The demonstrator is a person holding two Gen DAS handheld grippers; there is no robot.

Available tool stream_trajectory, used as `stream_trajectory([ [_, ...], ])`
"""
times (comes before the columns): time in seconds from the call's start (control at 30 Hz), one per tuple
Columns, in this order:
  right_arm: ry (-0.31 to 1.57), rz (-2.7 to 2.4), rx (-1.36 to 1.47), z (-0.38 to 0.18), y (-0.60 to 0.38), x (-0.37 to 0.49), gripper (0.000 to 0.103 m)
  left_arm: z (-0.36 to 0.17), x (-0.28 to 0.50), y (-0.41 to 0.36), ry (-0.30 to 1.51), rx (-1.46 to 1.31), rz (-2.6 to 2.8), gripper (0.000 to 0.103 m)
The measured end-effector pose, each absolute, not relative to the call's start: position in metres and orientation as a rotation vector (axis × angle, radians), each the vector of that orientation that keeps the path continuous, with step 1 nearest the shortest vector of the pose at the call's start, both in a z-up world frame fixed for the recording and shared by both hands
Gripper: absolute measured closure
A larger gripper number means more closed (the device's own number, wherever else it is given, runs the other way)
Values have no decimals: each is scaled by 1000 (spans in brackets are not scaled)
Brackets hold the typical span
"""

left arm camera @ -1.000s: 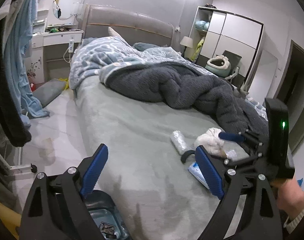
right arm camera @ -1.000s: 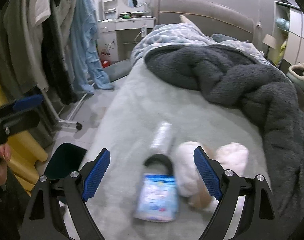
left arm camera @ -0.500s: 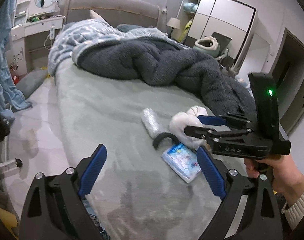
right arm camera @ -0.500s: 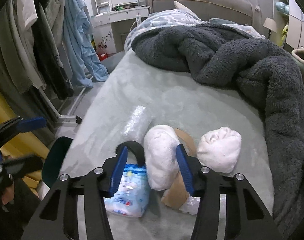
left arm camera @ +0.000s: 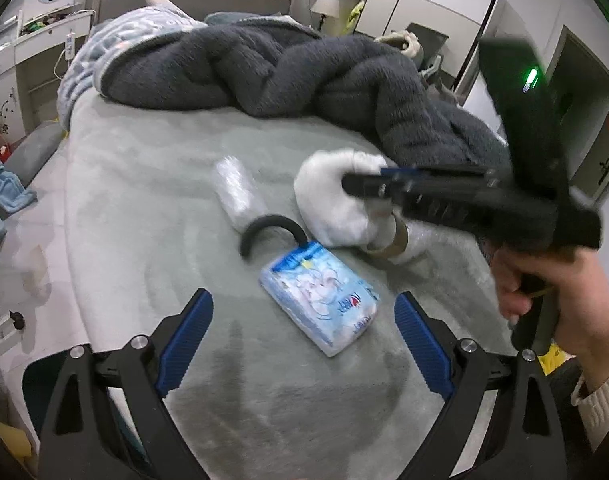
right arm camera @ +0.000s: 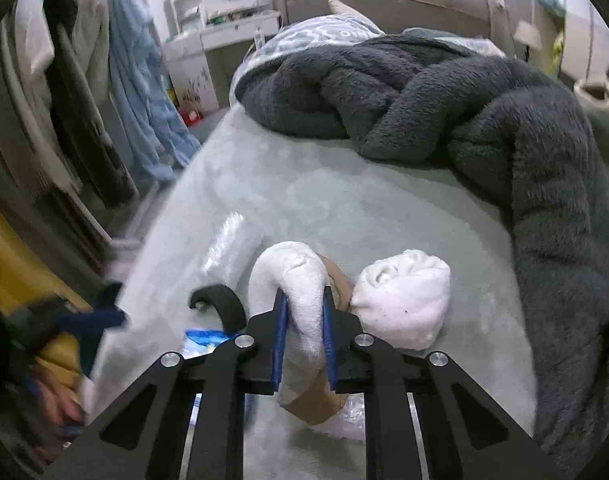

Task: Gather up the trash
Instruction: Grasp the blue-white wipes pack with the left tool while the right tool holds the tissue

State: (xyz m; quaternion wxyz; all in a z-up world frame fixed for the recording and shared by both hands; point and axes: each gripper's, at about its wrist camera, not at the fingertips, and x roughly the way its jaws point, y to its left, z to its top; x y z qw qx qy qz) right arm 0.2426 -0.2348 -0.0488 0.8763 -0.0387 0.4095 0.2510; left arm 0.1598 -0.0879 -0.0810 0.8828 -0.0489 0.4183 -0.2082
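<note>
On the pale green bed sheet [right arm camera: 344,200] lies a heap of trash. My right gripper [right arm camera: 304,300] has its jaws closing, and the blue pads press on a white wad [right arm camera: 292,276], which they hold. A second white wad [right arm camera: 404,304] lies to its right, with a brown cardboard ring [right arm camera: 338,280] between them. In the left wrist view the right gripper [left arm camera: 368,180] reaches in from the right, held by a hand [left arm camera: 560,296]. My left gripper [left arm camera: 302,308] hangs open over a blue tissue pack [left arm camera: 320,296]. A black curved hook [left arm camera: 272,226] and a clear plastic roll [left arm camera: 236,192] lie just beyond it.
A dark grey fleece blanket [left arm camera: 304,72] is bunched across the far half of the bed. Clothes hang on a rack [right arm camera: 84,100] along the left. A dark teal bin [left arm camera: 40,376] stands on the floor by the bed's near corner. A wardrobe [left arm camera: 424,0] is behind.
The right gripper went from wide open to shut around the left white wad. Both grippers moved forward and down toward the trash; the tissue pack now sits between the left fingers.
</note>
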Motion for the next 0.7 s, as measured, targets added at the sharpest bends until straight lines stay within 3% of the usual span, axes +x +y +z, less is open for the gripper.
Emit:
stream_trajectory([
  [0.33, 748, 600, 104, -13, -267, 232, 87, -103, 169, -118, 925, -93, -417, 9],
  [0.7, 730, 563, 126, -15, -299, 228, 87, -112, 181, -133, 910, -74, -320, 9],
])
